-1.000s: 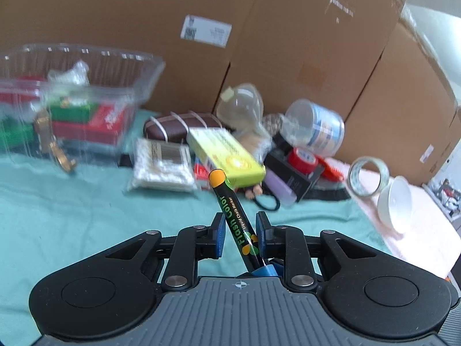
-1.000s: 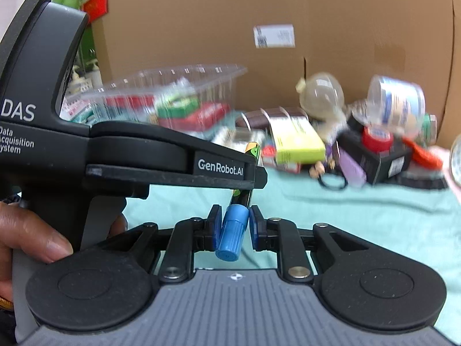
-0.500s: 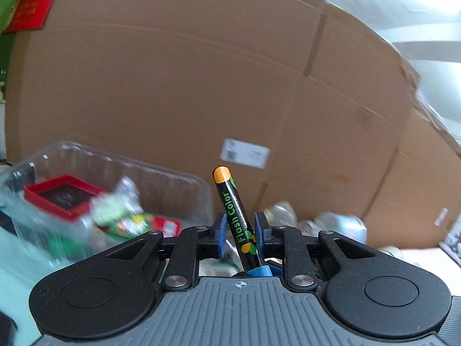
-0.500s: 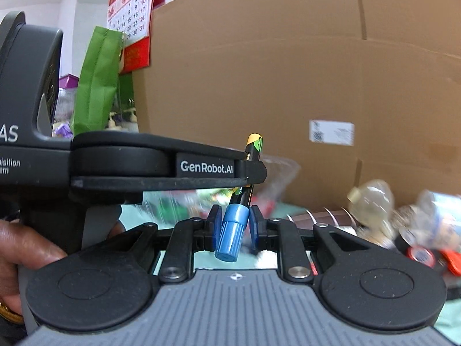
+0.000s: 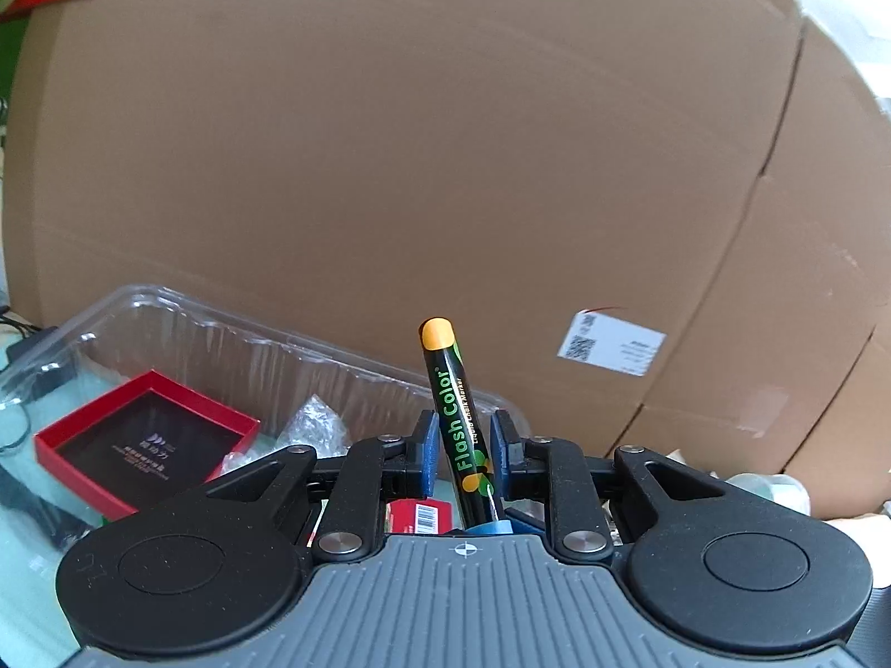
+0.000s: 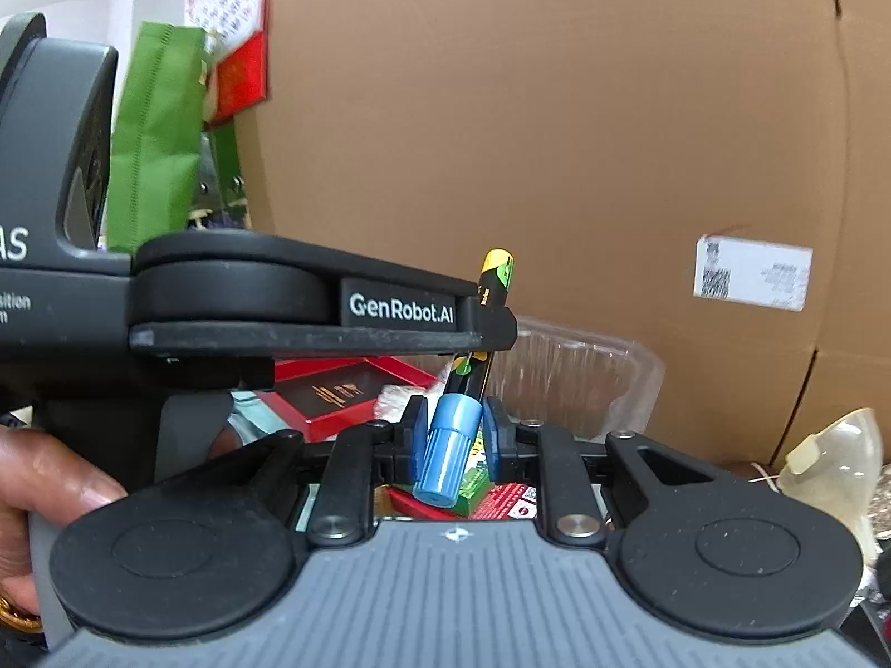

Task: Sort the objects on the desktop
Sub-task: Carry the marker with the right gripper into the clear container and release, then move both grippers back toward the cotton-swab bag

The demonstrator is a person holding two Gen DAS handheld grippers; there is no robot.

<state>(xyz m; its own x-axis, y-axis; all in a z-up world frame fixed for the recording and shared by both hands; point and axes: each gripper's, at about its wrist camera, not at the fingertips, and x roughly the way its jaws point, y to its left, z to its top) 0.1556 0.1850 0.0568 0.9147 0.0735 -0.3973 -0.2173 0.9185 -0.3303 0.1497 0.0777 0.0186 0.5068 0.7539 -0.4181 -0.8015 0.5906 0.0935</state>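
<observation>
A black "Flash Color" marker (image 5: 454, 406) with an orange end and a blue cap (image 6: 448, 453) is held by both grippers above a clear plastic tray (image 5: 184, 328). My left gripper (image 5: 463, 448) has loosened around the marker's barrel, with a gap at each pad. My right gripper (image 6: 451, 437) is shut on the blue cap; the left gripper's body (image 6: 289, 306) crosses in front of it. The tray (image 6: 590, 373) holds a red box (image 5: 139, 440) and other small packets.
A large cardboard box (image 5: 445, 167) stands close behind the tray. A green bag (image 6: 153, 128) and a red calendar (image 6: 234, 33) are at the far left. A clear bulb-shaped item (image 6: 835, 462) lies at the right on the desk.
Both grippers carried the marker left and up from the cluttered pile to above the clear tray. The left jaws have opened slightly around the barrel.
</observation>
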